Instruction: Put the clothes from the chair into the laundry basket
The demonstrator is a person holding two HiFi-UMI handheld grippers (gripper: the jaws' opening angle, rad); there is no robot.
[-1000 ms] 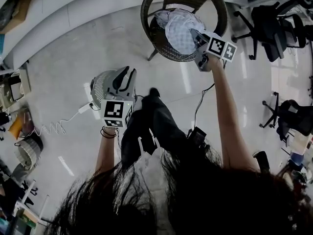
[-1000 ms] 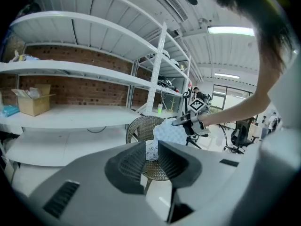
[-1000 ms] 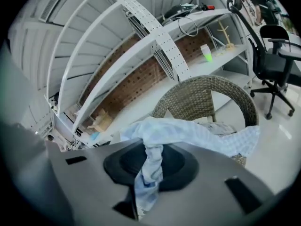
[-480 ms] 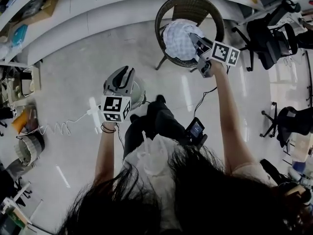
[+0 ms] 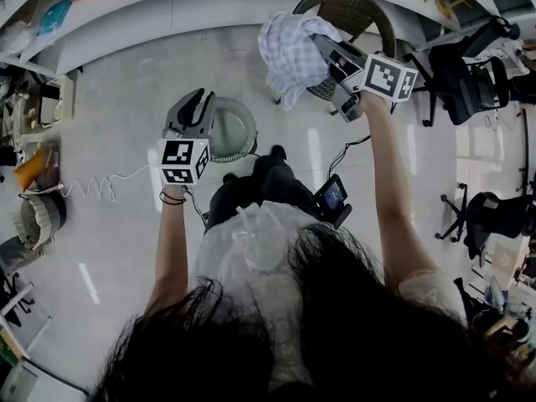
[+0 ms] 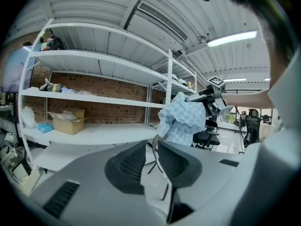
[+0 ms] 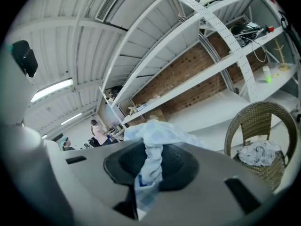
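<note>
A light blue checked cloth hangs in the air, off the wicker chair, with my right gripper shut on its top. In the right gripper view the cloth is pinched between the jaws, and another pale garment lies on the chair's seat. The round laundry basket stands on the floor left of the chair. My left gripper hovers over the basket's left rim, jaws slightly apart with nothing between them. From the left gripper view, the cloth dangles ahead.
Black office chairs stand to the right. A white curved bench and shelving run along the far side. A coiled cable and a small basket lie at left. People stand far off.
My right gripper has lifted the checked cloth off the chair seat and carried it leftward. The left gripper has stayed near the basket.
</note>
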